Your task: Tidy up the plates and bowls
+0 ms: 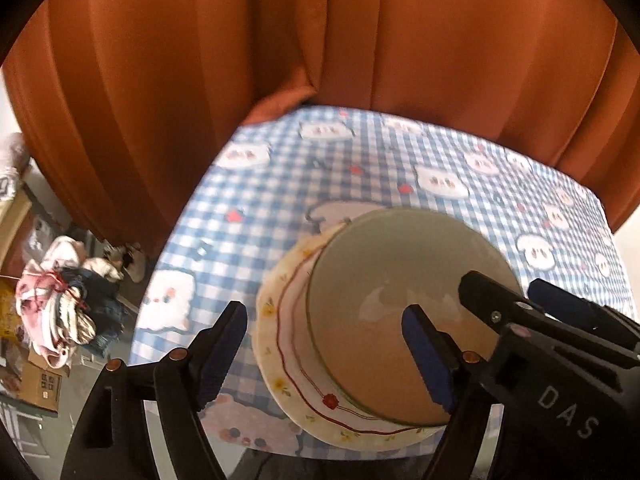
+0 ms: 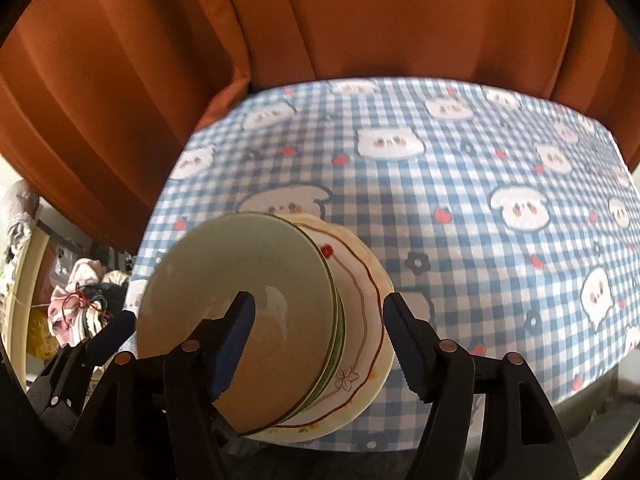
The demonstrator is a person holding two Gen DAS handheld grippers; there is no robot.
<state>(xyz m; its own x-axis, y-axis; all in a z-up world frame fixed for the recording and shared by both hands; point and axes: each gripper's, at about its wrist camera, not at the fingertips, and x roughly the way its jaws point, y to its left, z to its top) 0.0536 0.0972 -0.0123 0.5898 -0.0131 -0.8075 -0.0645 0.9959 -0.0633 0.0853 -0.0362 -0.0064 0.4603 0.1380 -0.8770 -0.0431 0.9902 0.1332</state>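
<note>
On plate [image 1: 280, 364]: one bowl [image 1: 384, 312] (green-rimmed), stacked.

Pale green glazed bowl [image 1: 380, 320]: lower right rim hidden behind left tool's [image 1: 326, 356] blue-padded finger. Cream plate with red wavy line [image 2: 362, 320] mostly covered by bowls stacked on it; stack count unclear. Blue-white checked surface [image 2: 460, 208] near edge hidden by tool bodies. Floor clutter, bundled pink-white cloth [image 1: 60, 312], blurred.
</note>
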